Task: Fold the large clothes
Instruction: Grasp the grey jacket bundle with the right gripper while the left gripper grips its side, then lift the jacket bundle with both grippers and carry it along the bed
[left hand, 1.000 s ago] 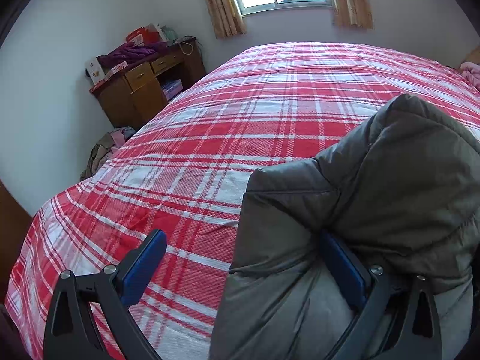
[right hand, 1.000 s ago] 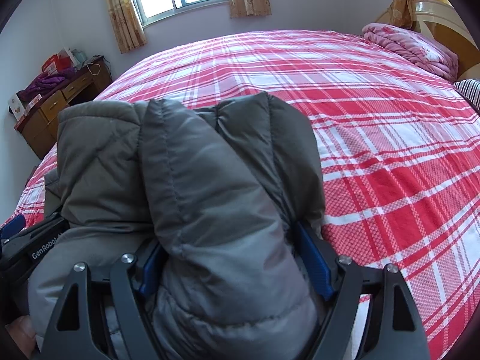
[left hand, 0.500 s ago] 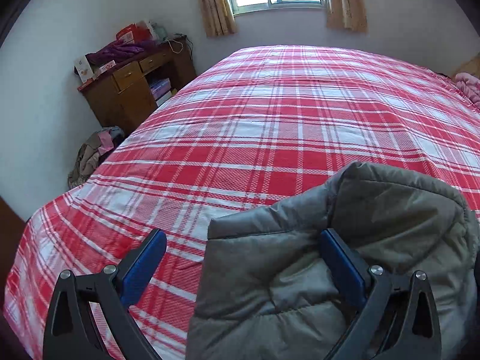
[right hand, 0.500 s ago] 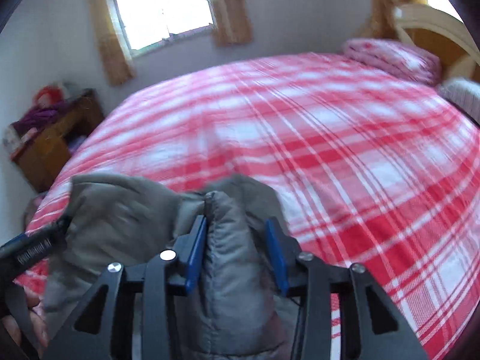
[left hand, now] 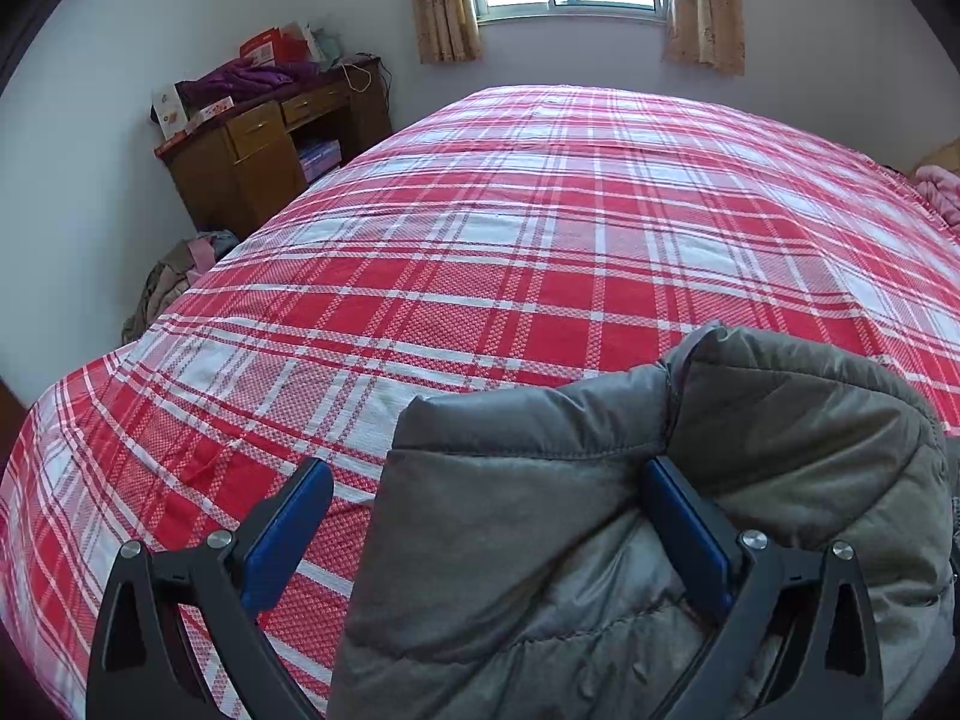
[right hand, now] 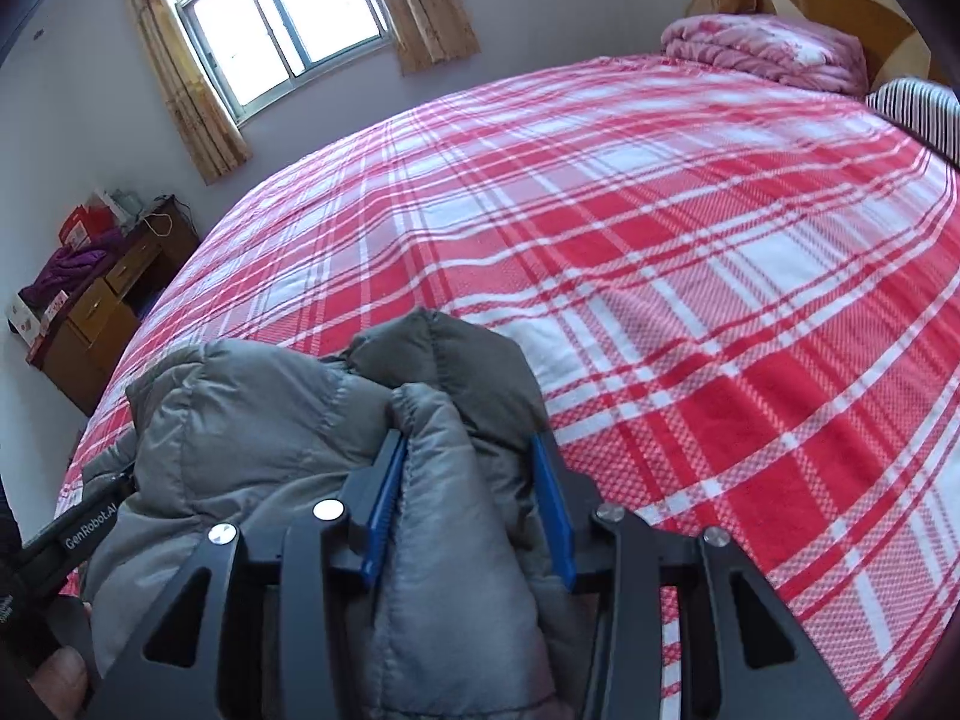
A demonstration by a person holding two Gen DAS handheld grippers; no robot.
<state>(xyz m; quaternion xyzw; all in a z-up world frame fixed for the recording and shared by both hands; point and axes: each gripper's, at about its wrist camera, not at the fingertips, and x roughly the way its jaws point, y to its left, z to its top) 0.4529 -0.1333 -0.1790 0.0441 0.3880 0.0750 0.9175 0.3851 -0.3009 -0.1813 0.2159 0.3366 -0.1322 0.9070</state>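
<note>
A grey puffer jacket (right hand: 252,420) lies bunched at the near edge of the red plaid bed (right hand: 660,252). My right gripper (right hand: 468,510) is shut on a thick fold of it, with both blue pads pressed into the padding. In the left wrist view the jacket (left hand: 540,510) fills the lower right. My left gripper (left hand: 489,534) stands wide open. Its right pad is tucked against a fold, and its left pad hangs over bare bedspread beside the jacket's edge. The left gripper's black body (right hand: 90,534) shows at the right view's left edge.
A wooden desk (left hand: 264,144) piled with clothes and boxes stands against the wall left of the bed. A heap of clothes (left hand: 174,288) lies on the floor. A folded pink blanket (right hand: 762,51) and a striped pillow (right hand: 918,108) sit by the headboard.
My right gripper's jaws have closed from wide apart onto a fold of the jacket. The jacket bundle now sits lower and smaller in both views.
</note>
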